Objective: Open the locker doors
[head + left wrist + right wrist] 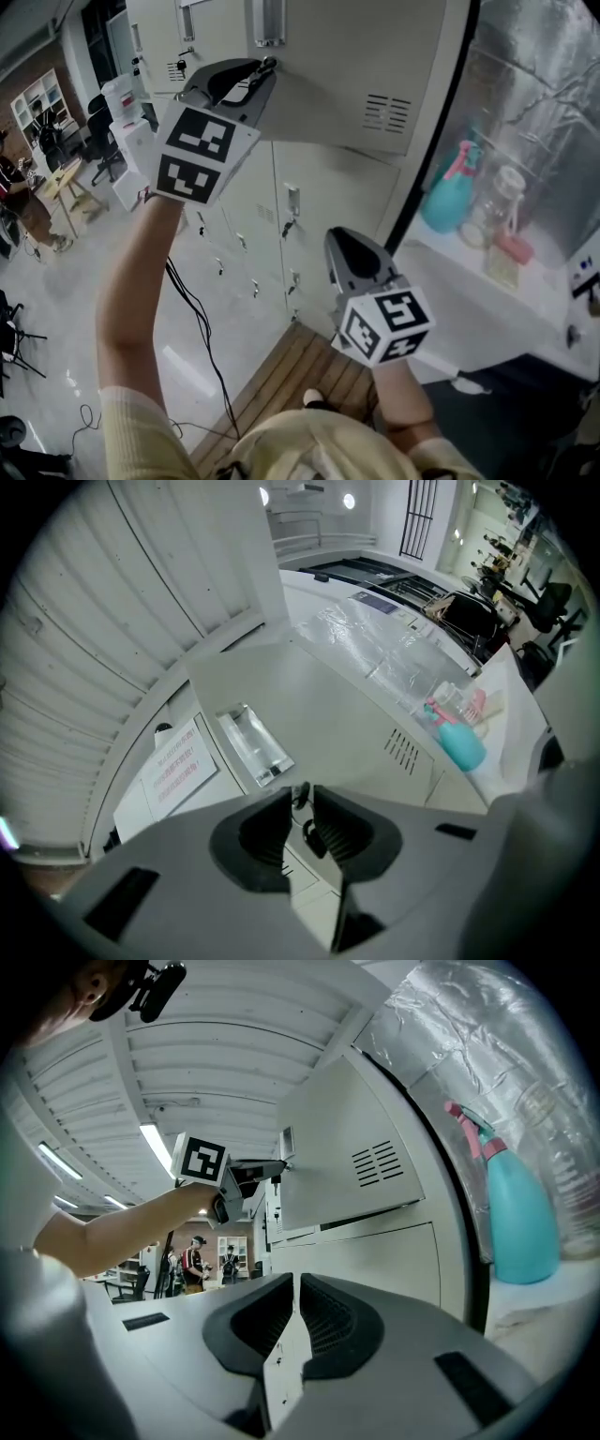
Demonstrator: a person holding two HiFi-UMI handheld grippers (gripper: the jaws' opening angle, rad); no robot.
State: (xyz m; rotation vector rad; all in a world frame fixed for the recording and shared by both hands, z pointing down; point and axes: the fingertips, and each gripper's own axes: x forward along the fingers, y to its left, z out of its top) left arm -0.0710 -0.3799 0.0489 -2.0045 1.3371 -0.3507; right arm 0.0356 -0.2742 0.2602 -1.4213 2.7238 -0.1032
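Note:
An upper locker door with vent slots stands swung partly out from the cabinet. My left gripper is raised to it and shut on the small key at the door's latch edge, just below the chrome handle recess. In the right gripper view the left gripper meets the same door at its free edge. My right gripper hangs lower, in front of the closed lower lockers. Its jaws are shut with nothing between them.
A teal spray bottle, a clear jar and a pink item sit on a white counter right of the lockers, under foil sheeting. Wooden slats and a black cable lie on the floor. Chairs and people are far left.

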